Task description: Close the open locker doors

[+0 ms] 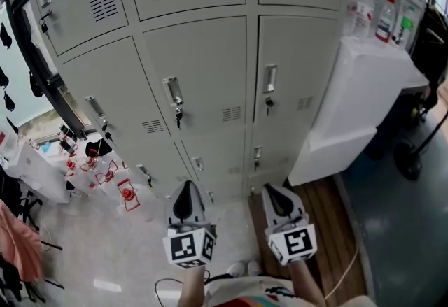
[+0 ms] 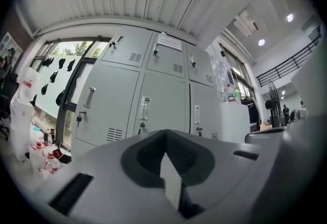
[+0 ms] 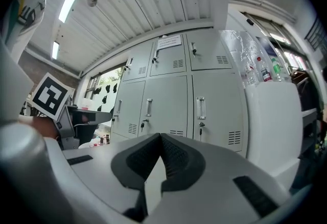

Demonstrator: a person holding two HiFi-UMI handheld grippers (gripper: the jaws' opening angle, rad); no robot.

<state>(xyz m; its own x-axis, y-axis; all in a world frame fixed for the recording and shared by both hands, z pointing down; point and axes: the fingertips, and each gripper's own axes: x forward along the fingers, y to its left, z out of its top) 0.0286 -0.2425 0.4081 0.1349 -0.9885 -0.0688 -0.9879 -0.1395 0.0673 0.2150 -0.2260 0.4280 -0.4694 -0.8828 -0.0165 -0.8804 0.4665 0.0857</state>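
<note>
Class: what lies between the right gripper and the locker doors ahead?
Nothing: in the right gripper view, the shut right gripper faces the locker doors across open space.

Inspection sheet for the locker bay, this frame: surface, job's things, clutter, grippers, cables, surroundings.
Surface: pale glossy floor, wooden strip at right.
Job's things: grey metal locker doors, every one in view shut.
Clutter: small red-and-white items on the floor at left.
Grippers: left hand-held gripper and right hand-held gripper both shut, empty, clear of the doors.
Cables: pale cable across the wooden strip.
Surroundings: white cabinet beside the lockers, plastic bottles on top.
</note>
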